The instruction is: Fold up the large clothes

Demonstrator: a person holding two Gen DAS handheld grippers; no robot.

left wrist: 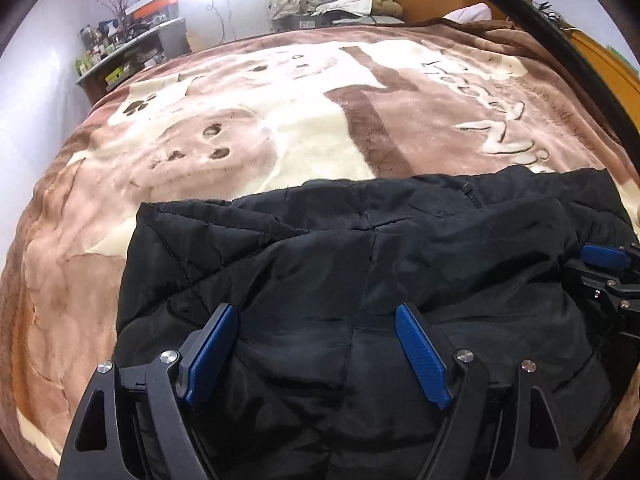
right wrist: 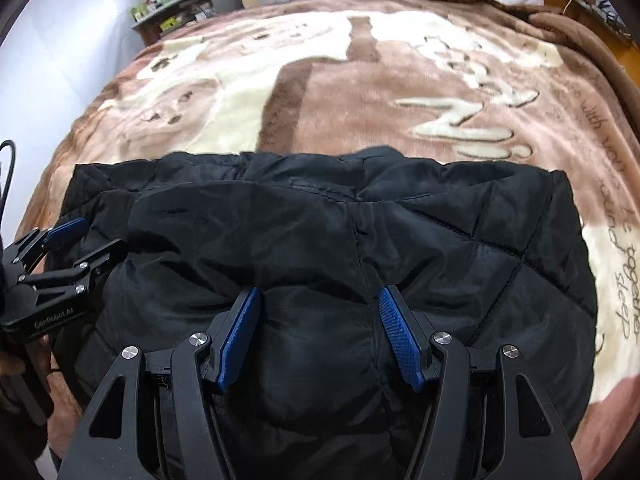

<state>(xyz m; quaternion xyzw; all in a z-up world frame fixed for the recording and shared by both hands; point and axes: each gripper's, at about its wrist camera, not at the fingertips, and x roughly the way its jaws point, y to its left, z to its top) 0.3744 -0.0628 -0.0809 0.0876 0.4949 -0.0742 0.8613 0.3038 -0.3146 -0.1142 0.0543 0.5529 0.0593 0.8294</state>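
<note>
Blue ribbed pads line the fingers of both grippers, and both pairs stand wide apart above a black quilted jacket [left wrist: 360, 264]. The left gripper [left wrist: 316, 320] is spread open, with a broad part of the puffy cloth visible between its fingers; the tips seem to lie on or just over the fabric, but I cannot tell if they press it. The right gripper [right wrist: 316, 304] is also open, a little less wide, and it points forward over the middle seam of the jacket. Nothing is pinched by either one. In the right wrist view the left gripper comes in from the left edge, low and almost flat at the side of the jacket, and its fingers are apart there too. The jacket lies folded into a thick, roughly square bundle on the near part of a bed, on a plush brown and cream blanket [right wrist: 400, 80] with paw prints and writing. Beyond the bed, a cluttered shelf [left wrist: 120, 52] stands at the white wall.
</note>
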